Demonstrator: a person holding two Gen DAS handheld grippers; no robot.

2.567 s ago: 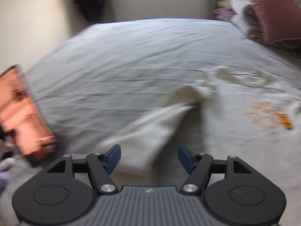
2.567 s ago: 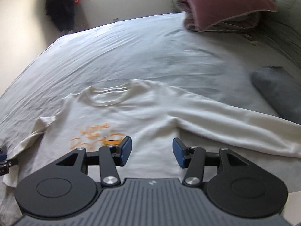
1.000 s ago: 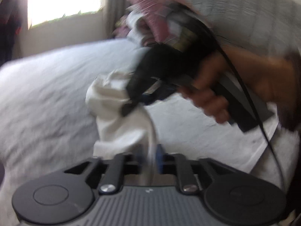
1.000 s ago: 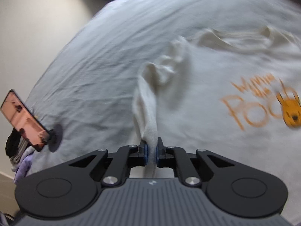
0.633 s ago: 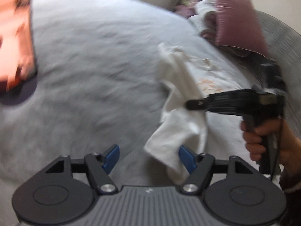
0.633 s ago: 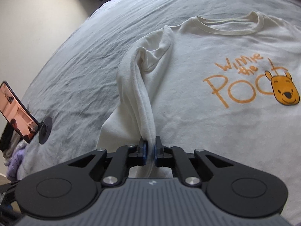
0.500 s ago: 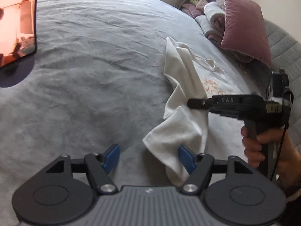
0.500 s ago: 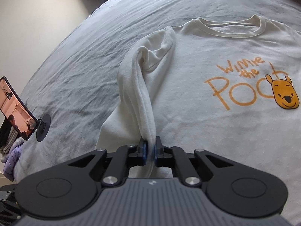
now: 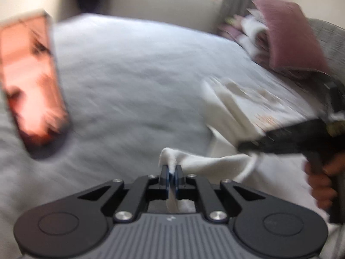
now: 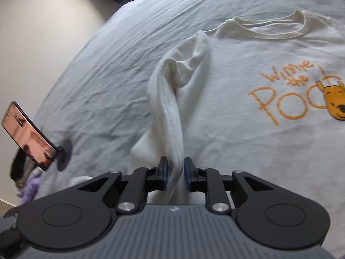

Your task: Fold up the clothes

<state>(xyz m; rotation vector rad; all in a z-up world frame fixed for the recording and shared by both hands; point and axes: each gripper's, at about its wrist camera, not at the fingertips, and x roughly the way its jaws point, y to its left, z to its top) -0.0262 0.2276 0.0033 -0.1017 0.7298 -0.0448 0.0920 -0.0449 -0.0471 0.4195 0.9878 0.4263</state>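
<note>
A: Where do we stand with the sweatshirt (image 10: 248, 69)?

B: It lies face up on the bed (image 10: 120, 64), neck band toward the far side, the orange print showing. The sleeve (image 10: 172, 99) on our left is bunched into a ridge that runs from the shoulder down to us.

A: And our two tools?

B: The left hand-held gripper (image 9: 171, 176) is pinched tight on a white corner of the sleeve's end. The right hand-held gripper (image 10: 174, 173) has the sleeve's ridge between its blue pads, but its jaws are opening, a gap shows on both sides, so we judge it is letting go.

A: How will the cloth behave?

B: We reckon light, soft and limp, with no stiffness at all. Whatever we don't hold will sag and drag along the sheet. It looks like fleecy knit, so it shouldn't slip from a pad, and nothing here is fragile. A single pinch only lifts a peak of fabric.

A: So where should we take hold?

B: At seams and edges, we think: the cuff, the shoulder seam, the hem. Two spread grips would keep an edge straight.

A: Any baskets or boxes to mind?

B: We see none. Only a phone on a stand (image 10: 28, 136) by the bed's edge and a pink pillow (image 9: 286, 34) on a stack of linen at the head.
</note>
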